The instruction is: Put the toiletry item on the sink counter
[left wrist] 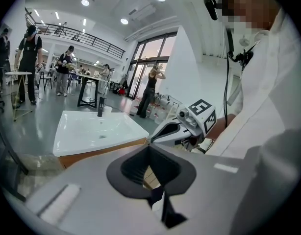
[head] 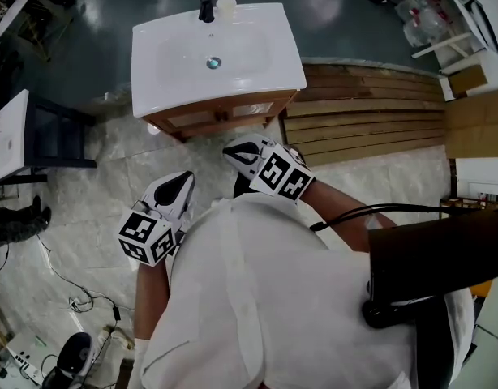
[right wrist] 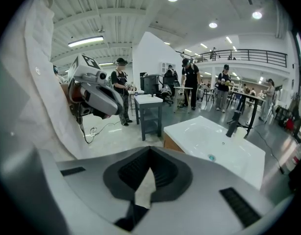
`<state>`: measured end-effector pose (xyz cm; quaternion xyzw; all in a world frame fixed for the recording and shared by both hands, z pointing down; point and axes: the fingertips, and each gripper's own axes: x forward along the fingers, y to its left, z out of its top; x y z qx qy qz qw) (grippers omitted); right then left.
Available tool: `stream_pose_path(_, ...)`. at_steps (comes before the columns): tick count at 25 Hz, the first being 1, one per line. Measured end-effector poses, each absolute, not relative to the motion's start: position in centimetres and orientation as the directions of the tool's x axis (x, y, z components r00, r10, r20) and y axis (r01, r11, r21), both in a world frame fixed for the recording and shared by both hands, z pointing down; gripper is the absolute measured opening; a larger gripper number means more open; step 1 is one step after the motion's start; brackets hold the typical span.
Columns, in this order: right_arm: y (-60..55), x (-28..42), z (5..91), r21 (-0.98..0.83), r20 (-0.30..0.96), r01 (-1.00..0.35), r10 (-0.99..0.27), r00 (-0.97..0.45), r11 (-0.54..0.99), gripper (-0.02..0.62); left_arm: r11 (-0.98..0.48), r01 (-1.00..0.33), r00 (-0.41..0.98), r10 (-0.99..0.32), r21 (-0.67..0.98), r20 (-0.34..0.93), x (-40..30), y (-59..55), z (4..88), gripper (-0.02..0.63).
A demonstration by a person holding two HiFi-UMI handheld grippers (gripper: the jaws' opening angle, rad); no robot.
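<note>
Left tongs [head: 178, 189] closed tip to tip on nothing, hanging by the white shirt [head: 257, 298], well apart from the sink surface [head: 269, 71]. Further right, small cream cup [head: 225, 7] upright just beside the black faucet [head: 206, 5] at the back rim, probably the toiletry item and so already placed. Right tongs [head: 247, 154] likewise pinched together and empty, short of the sink; looks finished, with nothing left to carry.
</note>
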<state>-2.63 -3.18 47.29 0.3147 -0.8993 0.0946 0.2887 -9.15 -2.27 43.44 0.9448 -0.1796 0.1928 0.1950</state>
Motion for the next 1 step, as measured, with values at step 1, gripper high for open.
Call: stream_pose_path(1,-3.48,-2.39,47.33,0.016,0.579,-0.621,-0.514,-0.634,0.784,0.005,-0.860,-0.414,0.861,-0.263,0.300,0.435,-8.94,-2.57,43.54,0.006)
